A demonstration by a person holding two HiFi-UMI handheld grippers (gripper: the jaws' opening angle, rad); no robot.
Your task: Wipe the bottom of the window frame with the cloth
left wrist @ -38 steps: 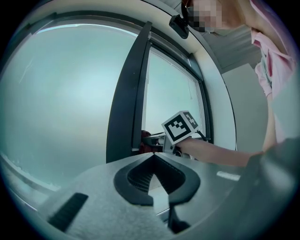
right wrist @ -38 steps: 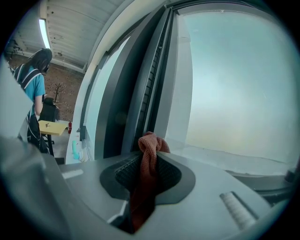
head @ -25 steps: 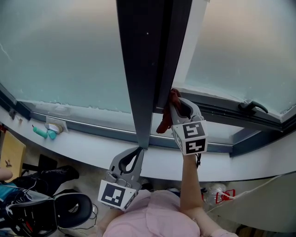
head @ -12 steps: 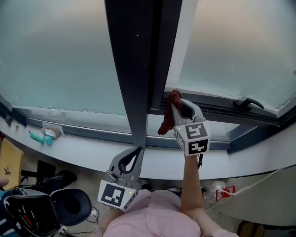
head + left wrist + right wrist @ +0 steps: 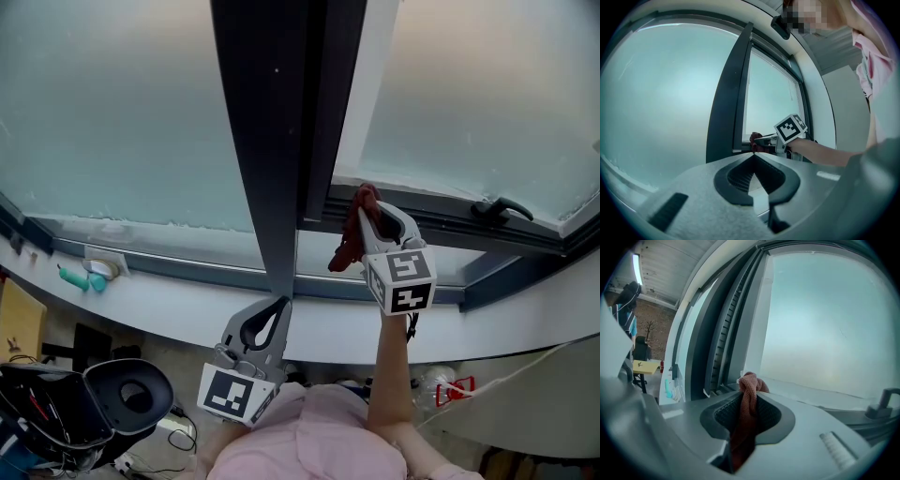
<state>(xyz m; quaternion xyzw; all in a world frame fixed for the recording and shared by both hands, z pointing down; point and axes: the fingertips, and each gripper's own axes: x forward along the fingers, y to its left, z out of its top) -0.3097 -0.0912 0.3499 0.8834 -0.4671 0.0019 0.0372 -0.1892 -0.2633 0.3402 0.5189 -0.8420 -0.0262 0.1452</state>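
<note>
Closest to me, the left gripper (image 5: 282, 303) hangs low by my chest, below the white sill (image 5: 169, 302). Its own view shows the jaws pressed together with nothing between them, so it plays no part here.

Further out, the right gripper (image 5: 368, 201) reaches up and forward on an outstretched arm. Its jaws are clenched on the cloth (image 5: 350, 246), a rust-red strip bunched into a narrow rope. 1 knot of it pokes out past the jaw tips and the rest dangles below the gripper.

That knot sits at the bottom rail (image 5: 441, 223) of the window frame, just right of the dark upright post (image 5: 272, 141). I judge it to be touching the rail, though no view shows the contact line cleanly.

Beyond the rail is the frosted glass (image 5: 825, 324), and off to the right on the same rail stands the window handle (image 5: 503, 209).

What worries me from here:
- The cloth is so bunched that only a small knob meets the metal — press harder and the hard jaw tips could scrape the rail instead.
- A sweep to the right runs toward the handle, and the loose tail could catch on it and drag the cloth out of the jaws.
- Tilting the gripper up would smear the glass, not the frame.
</note>
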